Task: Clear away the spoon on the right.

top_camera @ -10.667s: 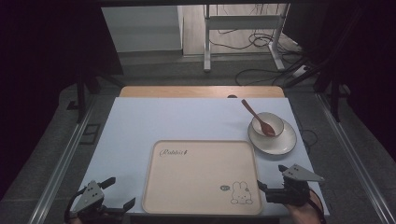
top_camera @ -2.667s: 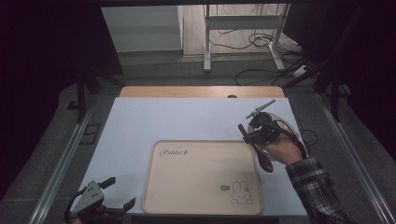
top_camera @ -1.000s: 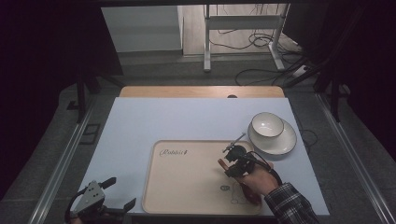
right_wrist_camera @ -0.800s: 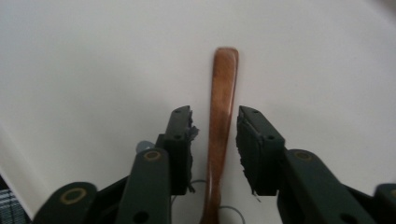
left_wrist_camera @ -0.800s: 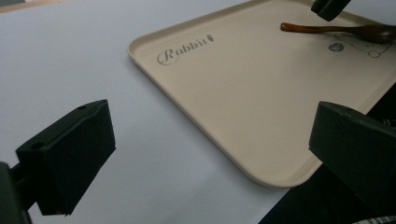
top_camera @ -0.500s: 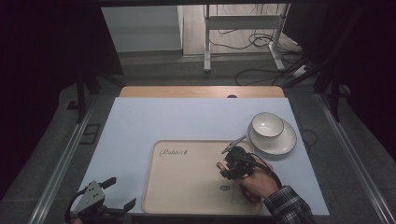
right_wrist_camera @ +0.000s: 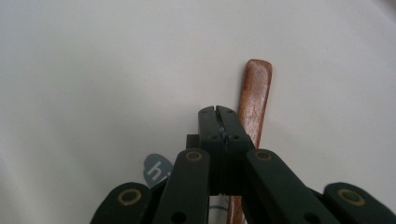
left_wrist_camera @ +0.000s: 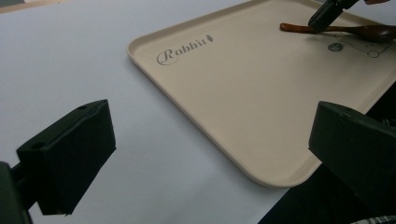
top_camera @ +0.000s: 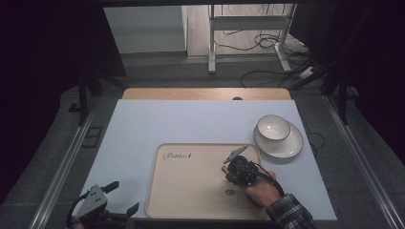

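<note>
Lying just beside closed jaws: wooden spoon [right_wrist_camera: 254,95]

Dim room: white-topped table [top_camera: 191,124] with wooden far edge, grey floor [top_camera: 157,71] beyond, metal desk legs [top_camera: 211,38], loose cables [top_camera: 267,40], dark surroundings either side.

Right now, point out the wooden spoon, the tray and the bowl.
wooden spoon [right_wrist_camera: 254,93]: right gripper view, on its handle near the end.
tray [left_wrist_camera: 243,107]: left gripper view, on its bare floor.
bowl [top_camera: 273,128]: high view, on its inside.
</note>
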Demonstrator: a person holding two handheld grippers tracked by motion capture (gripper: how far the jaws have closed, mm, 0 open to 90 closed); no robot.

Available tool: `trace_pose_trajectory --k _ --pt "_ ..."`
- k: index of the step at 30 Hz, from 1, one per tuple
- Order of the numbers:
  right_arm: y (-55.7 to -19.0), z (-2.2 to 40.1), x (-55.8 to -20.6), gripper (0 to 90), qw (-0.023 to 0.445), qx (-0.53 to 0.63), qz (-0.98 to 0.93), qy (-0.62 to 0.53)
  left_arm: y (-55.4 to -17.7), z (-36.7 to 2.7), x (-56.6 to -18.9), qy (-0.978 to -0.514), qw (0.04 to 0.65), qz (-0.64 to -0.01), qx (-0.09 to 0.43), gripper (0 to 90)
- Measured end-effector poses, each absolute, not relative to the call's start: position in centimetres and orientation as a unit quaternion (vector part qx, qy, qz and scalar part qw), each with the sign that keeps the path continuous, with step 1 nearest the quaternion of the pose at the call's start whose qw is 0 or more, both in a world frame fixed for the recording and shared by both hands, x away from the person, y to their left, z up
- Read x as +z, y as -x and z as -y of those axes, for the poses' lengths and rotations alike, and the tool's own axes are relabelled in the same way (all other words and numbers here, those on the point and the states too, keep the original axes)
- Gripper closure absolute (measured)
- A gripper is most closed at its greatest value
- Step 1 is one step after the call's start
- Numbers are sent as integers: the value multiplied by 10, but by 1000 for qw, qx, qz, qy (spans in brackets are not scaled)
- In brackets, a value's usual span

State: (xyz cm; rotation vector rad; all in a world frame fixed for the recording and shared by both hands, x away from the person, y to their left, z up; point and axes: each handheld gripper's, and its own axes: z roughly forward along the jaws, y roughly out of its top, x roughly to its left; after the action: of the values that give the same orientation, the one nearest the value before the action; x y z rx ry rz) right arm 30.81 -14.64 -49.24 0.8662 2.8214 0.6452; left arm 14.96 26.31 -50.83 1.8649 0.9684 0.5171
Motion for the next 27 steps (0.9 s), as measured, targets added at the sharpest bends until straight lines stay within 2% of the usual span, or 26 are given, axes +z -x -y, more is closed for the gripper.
trace_pose_trajectory --k 27 --pt "-326 184 -499 898 80 218 -910 -343 -150 -263 -508 -760 470 -395 211 1"
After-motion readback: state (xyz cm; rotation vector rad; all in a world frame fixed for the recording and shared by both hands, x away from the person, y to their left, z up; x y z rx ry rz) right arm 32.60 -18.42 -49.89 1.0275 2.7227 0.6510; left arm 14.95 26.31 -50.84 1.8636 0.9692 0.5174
